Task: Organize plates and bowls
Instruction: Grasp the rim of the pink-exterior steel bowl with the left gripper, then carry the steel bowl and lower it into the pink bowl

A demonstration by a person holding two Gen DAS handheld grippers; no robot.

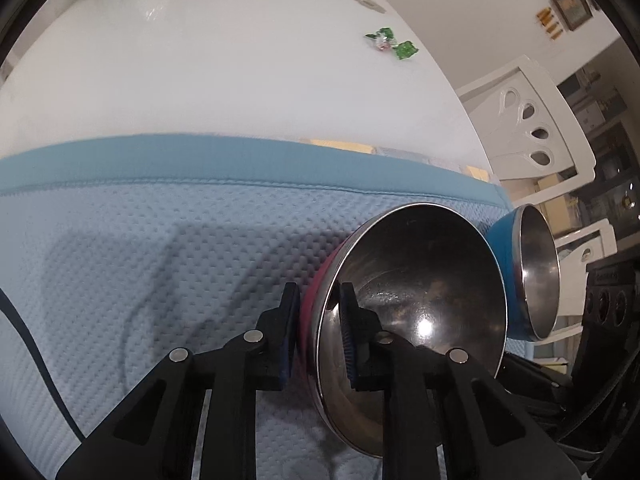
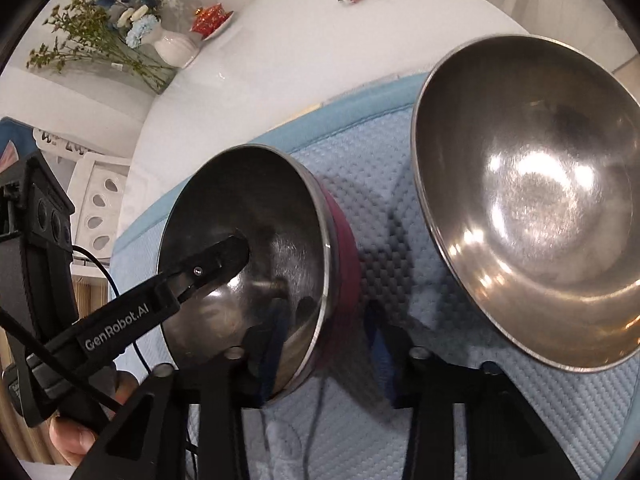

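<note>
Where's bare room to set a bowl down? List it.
Free: the mat left of the red bowl, out to its far hem; and the white table beyond that hem, up to the candy. Crowded: the right side, where the red bowl in the left gripper and the blue bowl sit close, and the far corner with the vase.

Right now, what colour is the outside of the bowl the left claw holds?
Dark red outside, shiny steel inside; the left wrist view shows it best.
</note>
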